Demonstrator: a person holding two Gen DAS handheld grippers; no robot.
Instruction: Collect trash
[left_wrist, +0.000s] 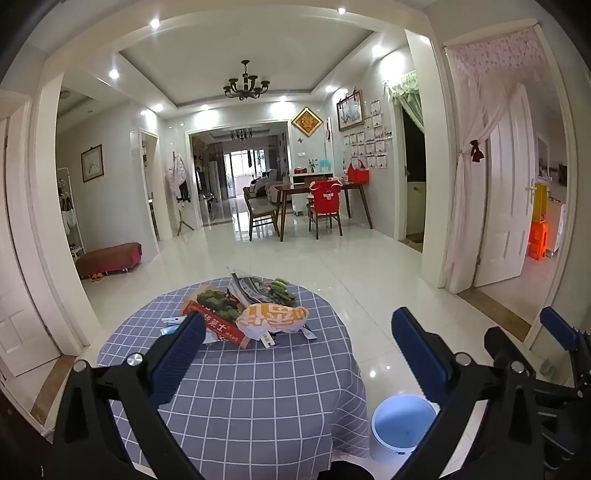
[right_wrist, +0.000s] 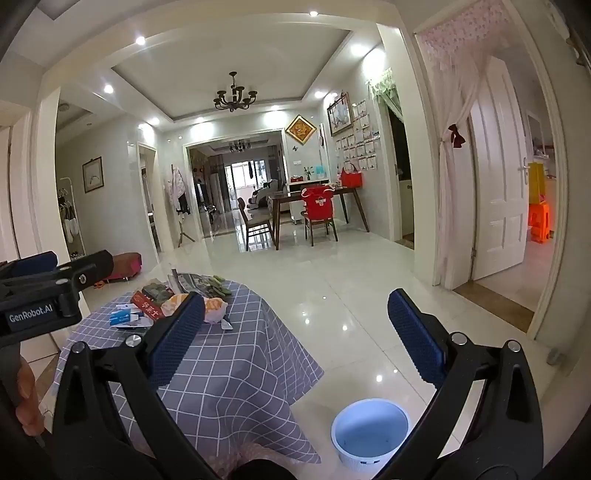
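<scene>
Trash lies heaped at the far middle of the round desk (left_wrist: 258, 387) under its checked cloth, and nothing is lifted yet. Going left to right across the heap: small blue-and-white wrappers (left_wrist: 171, 326) at the left edge, a red carton with green stuff inside (left_wrist: 214, 314), folded newspaper (left_wrist: 247, 290) behind it, a crumpled orange-and-white paper bag (left_wrist: 271, 319) in front, and a bunch of green bananas (left_wrist: 282, 288) at the back right. The left claw (left_wrist: 299, 350) stands wide and holds nothing, short of the heap; the right claw (right_wrist: 295, 332) is equally wide and bare, off to the desk's right side. The white bin (right_wrist: 369, 435) sits on the floor well below the desk's right edge. Risks, as I judge them: the pieces overlap, so closing on the bag may drag the carton or flick wrappers off the cloth; the bananas may not be trash at all; the loose cloth may bunch in the pads; and a drop from desk height may miss the bin
</scene>
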